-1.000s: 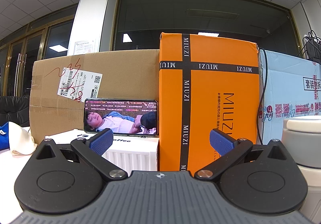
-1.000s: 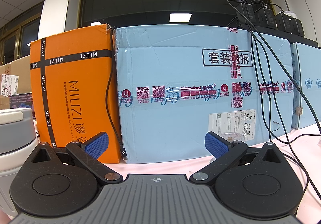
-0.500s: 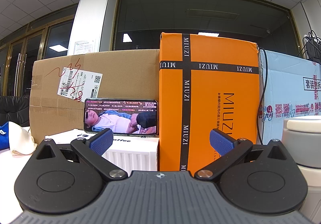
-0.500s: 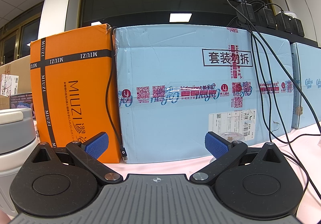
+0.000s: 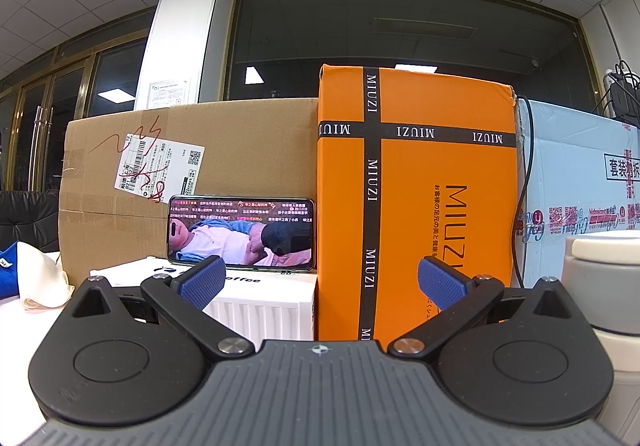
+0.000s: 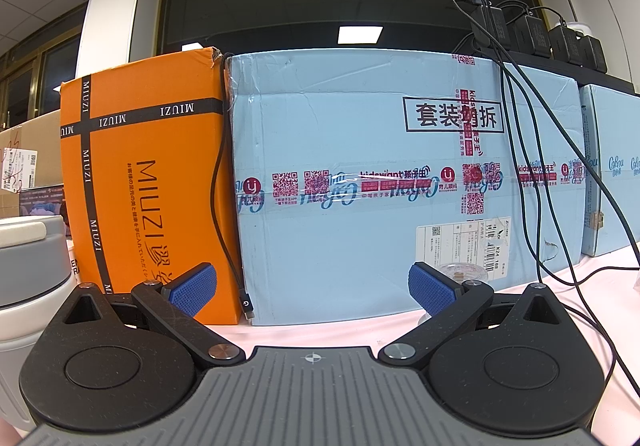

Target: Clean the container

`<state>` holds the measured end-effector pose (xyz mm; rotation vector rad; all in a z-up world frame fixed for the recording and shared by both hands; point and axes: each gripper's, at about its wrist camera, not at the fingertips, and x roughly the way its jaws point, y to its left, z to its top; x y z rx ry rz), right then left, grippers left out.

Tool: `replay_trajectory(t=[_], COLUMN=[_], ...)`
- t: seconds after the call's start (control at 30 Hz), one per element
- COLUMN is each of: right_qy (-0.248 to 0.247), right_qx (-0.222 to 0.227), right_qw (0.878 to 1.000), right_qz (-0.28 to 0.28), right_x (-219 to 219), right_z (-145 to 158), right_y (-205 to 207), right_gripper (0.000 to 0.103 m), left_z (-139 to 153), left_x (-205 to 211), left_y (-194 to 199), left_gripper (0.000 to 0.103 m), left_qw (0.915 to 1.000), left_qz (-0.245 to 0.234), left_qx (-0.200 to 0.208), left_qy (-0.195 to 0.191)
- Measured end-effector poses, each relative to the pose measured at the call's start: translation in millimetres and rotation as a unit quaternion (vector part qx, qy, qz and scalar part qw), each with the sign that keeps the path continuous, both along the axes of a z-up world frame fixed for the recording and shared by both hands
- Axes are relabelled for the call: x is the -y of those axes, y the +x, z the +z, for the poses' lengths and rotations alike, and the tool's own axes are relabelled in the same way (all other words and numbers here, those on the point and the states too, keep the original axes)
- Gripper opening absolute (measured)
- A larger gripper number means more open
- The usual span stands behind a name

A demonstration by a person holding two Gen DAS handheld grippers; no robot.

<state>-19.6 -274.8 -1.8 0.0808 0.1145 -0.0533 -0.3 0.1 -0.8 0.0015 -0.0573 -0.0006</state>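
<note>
Currently, the left gripper [image 5: 320, 282] is held released, its blue pads [image 5: 202, 282] spread wide apart with nothing between them. The right gripper [image 6: 312, 288] is likewise released and empty, its blue pads [image 6: 432, 292] well apart.

The container [image 5: 604, 286], a grey and white cylindrical vessel, is seen at the right edge of the left wrist view and at the left edge of the right wrist view [image 6: 30, 266]. It stands upright, its long axis vertical, with the pale lid [image 5: 606, 246] on top. It is touched by neither gripper.

Behind it, an orange box [image 5: 416, 206] is stood on end at the centre of the left view, with a brown carton [image 5: 192, 154] to its left and a light blue box [image 6: 400, 182] to its right. A phone [image 5: 240, 234] with a lit screen is propped on a white box [image 5: 260, 298] at centre left. Black cables [image 6: 532, 166] are draped down the blue box at upper right. A white and blue cloth [image 5: 28, 278] is seen at the left edge.
</note>
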Motion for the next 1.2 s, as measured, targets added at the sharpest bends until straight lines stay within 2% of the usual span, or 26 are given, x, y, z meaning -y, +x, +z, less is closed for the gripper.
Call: replay_trajectory(t=[0.77, 1.0, 1.1, 1.2], right_qy=[0.004, 0.02, 0.038, 0.061], right_qx=[0.001, 0.009, 0.012, 0.016], right_qw=[1.0, 1.0, 0.999, 0.998], right_qz=[-0.002, -0.003, 0.009, 0.019], right_x=[1.0, 5.3, 9.1, 12.2], right_z=[0.0, 0.9, 2.2, 3.8], right_y=[-0.5, -5.8, -11.7, -19.7], right_gripper=[0.103, 0.103, 0.103, 0.103], left_z=[0.4, 1.0, 0.8, 1.1], left_x=[-1.7, -7.0, -12.3, -14.4], left_y=[0.3, 2.9, 5.1, 1.8], left_gripper=[0.103, 0.103, 0.103, 0.103], left_qw=[1.0, 0.9997, 0.9984, 0.9982], left_qz=[-0.001, -0.012, -0.039, -0.041], left_qx=[-0.003, -0.012, -0.024, -0.02], left_qy=[-0.003, -0.019, -0.033, -0.039])
